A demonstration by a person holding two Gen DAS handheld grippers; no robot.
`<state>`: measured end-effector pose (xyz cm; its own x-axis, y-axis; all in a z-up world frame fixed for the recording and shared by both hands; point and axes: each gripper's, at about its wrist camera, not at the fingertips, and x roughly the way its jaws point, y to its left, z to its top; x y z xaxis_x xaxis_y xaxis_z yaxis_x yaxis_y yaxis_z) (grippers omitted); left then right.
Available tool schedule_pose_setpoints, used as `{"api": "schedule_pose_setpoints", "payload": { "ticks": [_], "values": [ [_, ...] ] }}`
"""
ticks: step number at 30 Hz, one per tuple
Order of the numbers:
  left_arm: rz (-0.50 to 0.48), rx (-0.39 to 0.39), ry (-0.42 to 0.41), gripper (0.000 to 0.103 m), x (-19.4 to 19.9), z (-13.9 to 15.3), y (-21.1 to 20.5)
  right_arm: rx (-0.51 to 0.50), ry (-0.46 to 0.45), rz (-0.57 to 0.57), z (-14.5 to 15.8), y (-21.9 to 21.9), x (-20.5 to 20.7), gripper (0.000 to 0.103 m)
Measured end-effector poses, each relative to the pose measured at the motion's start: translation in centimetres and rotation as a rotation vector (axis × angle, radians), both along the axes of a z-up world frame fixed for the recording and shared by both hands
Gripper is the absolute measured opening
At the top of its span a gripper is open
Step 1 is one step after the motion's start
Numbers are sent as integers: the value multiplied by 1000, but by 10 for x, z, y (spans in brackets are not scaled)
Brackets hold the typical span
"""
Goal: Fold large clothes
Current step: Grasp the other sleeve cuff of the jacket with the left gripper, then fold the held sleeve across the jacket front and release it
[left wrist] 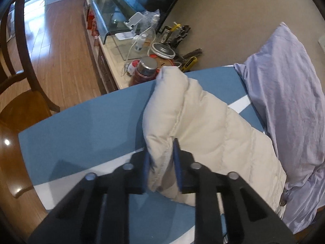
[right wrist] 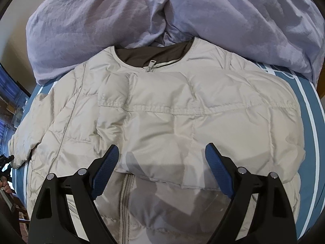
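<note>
Cream puffer jacket (right wrist: 172,111) is laid zipped, front up, on the blue mat (left wrist: 81,126), collar against the lilac bedding (right wrist: 101,20). Left gripper (left wrist: 161,162) is clamped on the jacket's sleeve cuff (left wrist: 162,142), at the jacket's outer edge. Right gripper (right wrist: 160,156) is held spread wide above the jacket's chest, nothing gripped.

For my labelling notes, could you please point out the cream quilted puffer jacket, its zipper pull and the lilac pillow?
Cream quilted puffer jacket (right wrist: 182,122): right wrist view, chest panel.
Zipper pull (right wrist: 151,64): right wrist view, at the neckline.
Lilac pillow (left wrist: 284,85): left wrist view, its wrinkled face.
</note>
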<state>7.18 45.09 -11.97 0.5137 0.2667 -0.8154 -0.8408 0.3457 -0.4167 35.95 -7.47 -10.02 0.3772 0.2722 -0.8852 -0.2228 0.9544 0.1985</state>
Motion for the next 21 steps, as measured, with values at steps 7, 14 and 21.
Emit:
{"api": "schedule_pose_setpoints", "payload": {
  "ticks": [7, 14, 21],
  "values": [
    [-38, 44, -125, 13, 7, 36, -12, 10, -20, -29, 6, -18, -2, 88],
    [-199, 109, -292, 13, 32, 97, -50, 31, -31, -57, 9, -35, -8, 88],
    [-415, 133, -412, 13, 87, 154, -104, 31, -40, -89, 11, -57, -14, 88]
  ]
}}
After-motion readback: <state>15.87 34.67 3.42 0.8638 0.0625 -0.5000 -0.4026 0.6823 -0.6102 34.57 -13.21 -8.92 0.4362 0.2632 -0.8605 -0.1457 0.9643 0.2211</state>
